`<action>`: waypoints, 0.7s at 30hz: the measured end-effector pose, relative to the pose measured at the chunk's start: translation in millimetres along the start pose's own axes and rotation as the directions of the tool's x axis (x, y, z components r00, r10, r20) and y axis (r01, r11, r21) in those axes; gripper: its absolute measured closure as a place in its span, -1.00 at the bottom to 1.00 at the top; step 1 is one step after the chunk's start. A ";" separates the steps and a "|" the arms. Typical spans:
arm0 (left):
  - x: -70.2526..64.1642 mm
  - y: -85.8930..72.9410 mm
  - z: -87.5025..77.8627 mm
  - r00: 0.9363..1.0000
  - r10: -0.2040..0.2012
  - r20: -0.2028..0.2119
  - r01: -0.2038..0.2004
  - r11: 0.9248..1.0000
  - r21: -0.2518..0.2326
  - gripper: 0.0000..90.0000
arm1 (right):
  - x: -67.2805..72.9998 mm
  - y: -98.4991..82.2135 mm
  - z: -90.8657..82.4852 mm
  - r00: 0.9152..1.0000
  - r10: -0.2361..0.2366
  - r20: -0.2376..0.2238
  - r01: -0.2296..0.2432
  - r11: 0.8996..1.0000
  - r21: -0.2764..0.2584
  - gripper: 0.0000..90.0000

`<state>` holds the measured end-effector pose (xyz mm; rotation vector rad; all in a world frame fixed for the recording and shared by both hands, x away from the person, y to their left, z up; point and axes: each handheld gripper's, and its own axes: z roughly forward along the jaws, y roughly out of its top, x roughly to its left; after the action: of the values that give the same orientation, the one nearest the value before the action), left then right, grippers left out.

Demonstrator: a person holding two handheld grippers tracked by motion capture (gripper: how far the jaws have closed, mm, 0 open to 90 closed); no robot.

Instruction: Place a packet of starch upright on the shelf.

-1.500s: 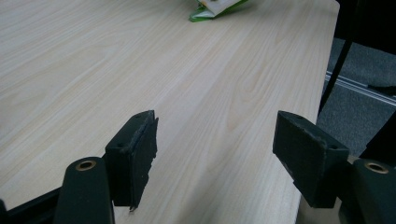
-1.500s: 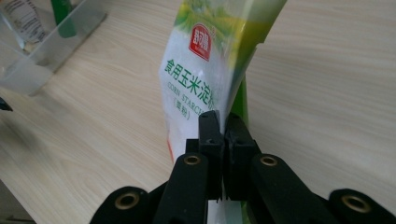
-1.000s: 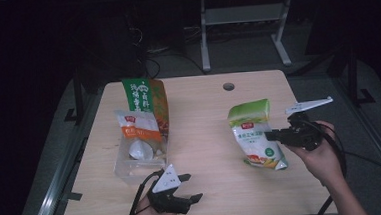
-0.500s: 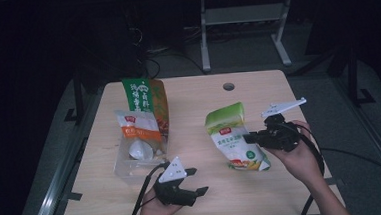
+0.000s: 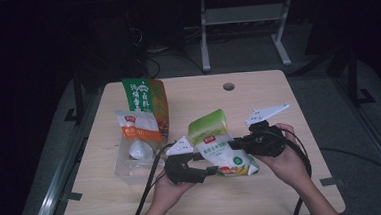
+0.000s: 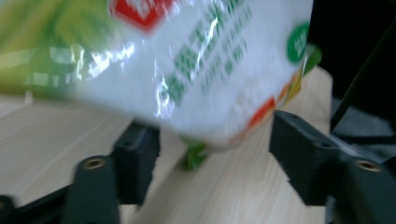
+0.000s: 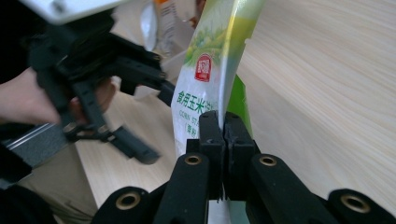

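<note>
Dim workshop surroundings frame a pale wooden table (image 5: 293, 181), where a green-and-white glossy plastic pouch of corn starch (image 5: 220, 145) sits near the middle of the front half, between two hand-held tools. From the high view its long axis runs from the green top, pointing away and slightly left, down to its printed base nearest the person's right hand; in the right gripper view it stands on edge, tilted rather than flat.

The right gripper (image 7: 223, 123) has its black jaws pressed together on the pouch's thin edge seam — a firm pinch on the flat film. The left gripper (image 5: 208, 171) comes in from the other side with its jaws apart, having just been narrowing, and the pouch's lower corner hangs between them in the left gripper view without either pad pressing on it.

The pouch looks soft and light, its powder filling likely to slump and shift, and the shiny film is probably slippery; the sealed edges and corners seem the safest places to take hold, rather than the bulging middle.

Further left lie a white-and-orange packet (image 5: 139, 135) on a clear plastic tray (image 5: 124, 167), and behind them a green-and-brown printed bag (image 5: 147, 100) — all well apart from the pouch.
</note>
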<state>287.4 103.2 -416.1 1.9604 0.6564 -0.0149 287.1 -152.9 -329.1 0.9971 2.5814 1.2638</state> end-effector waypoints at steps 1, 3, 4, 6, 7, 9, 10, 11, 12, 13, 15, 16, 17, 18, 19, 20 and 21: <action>1.3 0.4 0.1 1.000 -0.018 0.002 0.018 1.000 -0.001 -0.09 | 1.5 0.2 2.0 1.000 -0.013 0.000 0.013 1.000 0.000 0.96; 4.8 0.0 -2.8 0.999 -0.030 -0.016 0.030 0.999 -0.013 0.16 | 3.1 0.4 5.6 1.000 -0.028 -0.009 0.028 1.000 -0.004 0.96; 7.4 0.2 -4.7 0.999 -0.043 -0.012 0.043 0.999 -0.022 0.29 | 3.7 0.3 6.7 1.000 -0.027 -0.013 0.027 1.000 -0.007 0.96; 9.6 1.2 -9.2 0.998 -0.051 -0.027 0.050 0.998 -0.041 0.55 | 3.9 -0.3 8.7 0.999 -0.036 -0.020 0.036 0.999 -0.015 0.96; 9.8 1.8 -10.7 0.998 -0.045 -0.039 0.043 0.998 -0.051 0.67 | 4.2 -0.6 9.8 0.999 -0.044 -0.021 0.044 0.999 -0.017 0.96; 9.3 3.3 -12.6 0.997 -0.036 -0.064 0.033 0.998 -0.052 0.84 | 4.8 -1.1 12.3 0.998 -0.057 -0.016 0.056 0.998 -0.019 0.96; 8.7 3.9 -13.5 0.996 -0.035 -0.080 0.031 0.998 -0.054 0.89 | 5.2 -1.2 13.6 0.998 -0.054 -0.016 0.054 0.998 -0.020 0.96; 7.7 4.7 -14.4 0.995 -0.033 -0.096 0.028 0.998 -0.059 0.92 | 5.1 -1.3 14.5 0.998 -0.053 -0.017 0.053 0.998 -0.020 0.96; 6.2 5.8 -15.8 0.993 -0.028 -0.117 0.021 0.998 -0.060 0.94 | 4.4 -1.6 15.3 0.998 -0.053 -0.016 0.052 0.998 -0.021 0.96; 4.3 6.8 -16.9 0.990 -0.018 -0.141 0.008 0.998 -0.067 0.96 | 3.5 -2.2 16.1 0.998 -0.056 -0.007 0.056 0.998 -0.022 0.96; 1.3 8.8 -18.7 0.983 0.014 -0.182 -0.028 0.997 -0.070 0.97 | 1.2 -4.6 17.9 0.998 -0.055 0.007 0.055 0.998 -0.021 0.96; 0.4 9.7 -19.2 0.980 0.025 -0.195 -0.039 0.997 -0.068 0.98 | -0.9 -6.3 19.3 0.998 -0.066 0.008 0.067 0.997 -0.024 0.96; 0.2 10.1 -19.4 0.978 0.034 -0.204 -0.047 0.997 -0.060 0.98 | -0.9 -7.6 20.2 0.999 -0.054 0.008 0.054 0.998 -0.015 0.95; 0.0 10.0 -18.9 0.977 0.041 -0.210 -0.053 0.997 -0.052 0.98 | -2.0 -9.3 22.0 0.998 -0.061 0.012 0.062 0.998 -0.014 0.95; -0.1 9.5 -18.2 0.976 0.047 -0.214 -0.057 0.998 -0.041 0.98 | -2.0 -10.3 23.3 0.999 -0.054 0.010 0.054 0.999 -0.002 0.95; -0.6 8.6 -17.3 0.975 0.050 -0.218 -0.058 0.998 -0.028 0.98 | -2.5 -11.5 25.2 0.998 -0.057 0.011 0.057 0.998 0.008 0.95; -0.8 7.0 -16.2 0.973 0.054 -0.222 -0.061 0.998 -0.025 0.98 | -2.3 -12.8 27.2 0.998 -0.055 0.013 0.055 0.998 0.016 0.94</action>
<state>285.6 114.1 -402.3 1.9662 0.7395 0.2520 292.0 -141.6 -356.6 0.9270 2.5932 1.2214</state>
